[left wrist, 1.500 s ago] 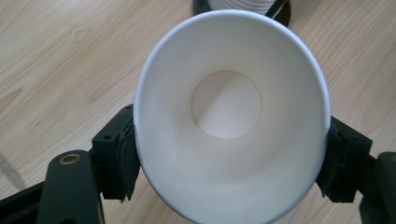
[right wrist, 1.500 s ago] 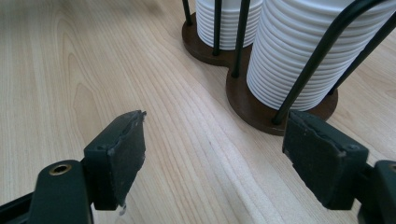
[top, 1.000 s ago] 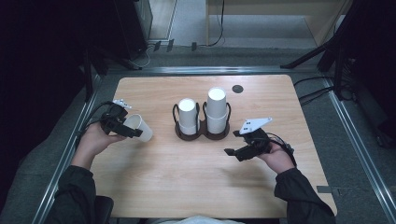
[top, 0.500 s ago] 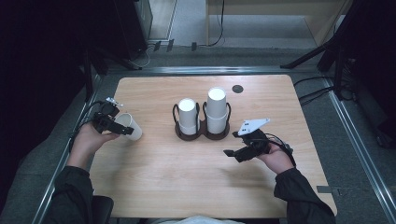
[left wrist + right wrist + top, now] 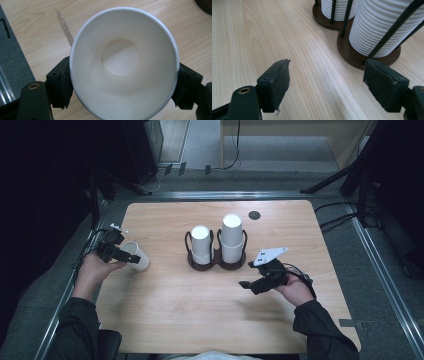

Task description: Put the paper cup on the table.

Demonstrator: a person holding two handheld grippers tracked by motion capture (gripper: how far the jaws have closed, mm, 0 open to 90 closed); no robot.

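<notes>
1. The left gripper (image 5: pixel 131 259) is holding the paper cup (image 5: pixel 136 261) (mouth toward its camera) between its fingers (image 5: pixel 60 87), which have just been easing apart, seemingly touching it, left of the cup holder (image 5: pixel 217 262).
2. The right gripper (image 5: pixel 246 284) is hovering, fingers (image 5: pixel 275 83) spread with nothing between them, near the holder's right.

sleeves: dark | left gripper (image 5: pixel 131 259): black, cabled | right gripper (image 5: pixel 245 284): grey plate

White paper cup at the far-left edge of the tabletop

The paper cup (image 5: pixel 135 256) is plain white and empty, lying tipped on its side near the tabletop's (image 5: pixel 210 320) left edge, well apart from everything else. Its open mouth faces left and its base points right. In the left gripper view the cup (image 5: pixel 125 67) shows a round, clean, undented rim and a bare inner bottom.
</notes>
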